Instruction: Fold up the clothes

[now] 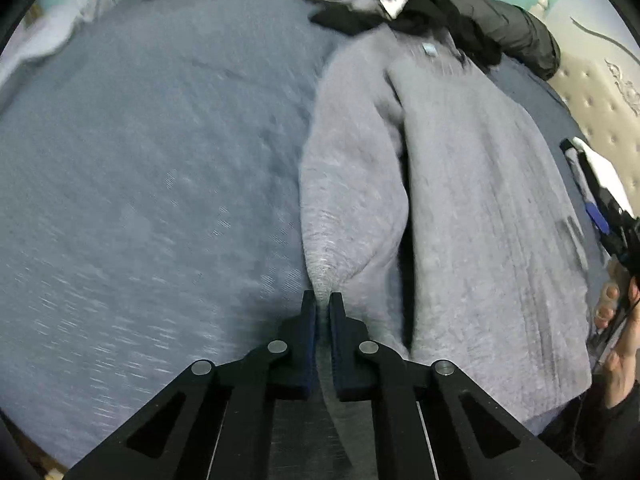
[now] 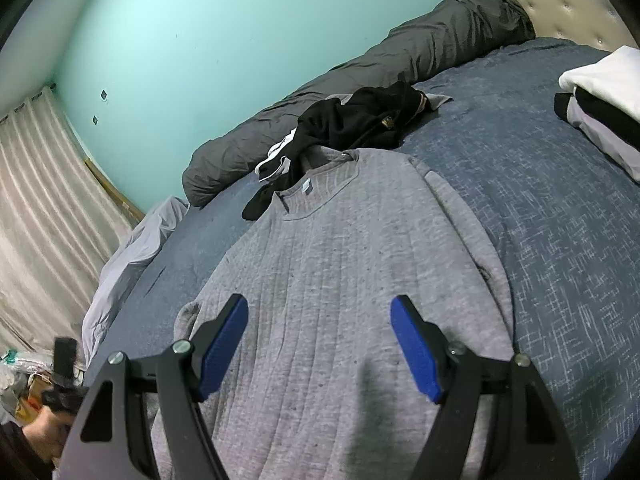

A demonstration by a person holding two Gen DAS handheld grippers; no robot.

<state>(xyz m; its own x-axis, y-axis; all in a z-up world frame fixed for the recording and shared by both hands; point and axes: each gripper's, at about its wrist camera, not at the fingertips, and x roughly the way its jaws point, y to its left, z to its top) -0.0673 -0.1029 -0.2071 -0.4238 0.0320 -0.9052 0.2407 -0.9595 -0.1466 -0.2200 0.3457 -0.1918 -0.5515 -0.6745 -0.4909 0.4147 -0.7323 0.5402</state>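
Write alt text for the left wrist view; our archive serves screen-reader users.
The left hand-held gripper is shut on the cuff of a grey sweater's sleeve, the sweater lying on a blue bedspread. Dark clothes are heaped beyond its collar.

Grey ribbed sweater (image 2: 340, 280), flat on bed

To the left of my left fingers (image 1: 322, 300) the blue bed cover (image 1: 140, 180) lies bare and wide, free to cross. Ahead, the grey sweater (image 2: 320, 280) fills the middle of the bed. Beyond its collar a black garment heap (image 2: 360, 120) and a long dark bolster (image 2: 360, 64) close off the far edge. A folded stack (image 2: 604, 104) blocks the right side.
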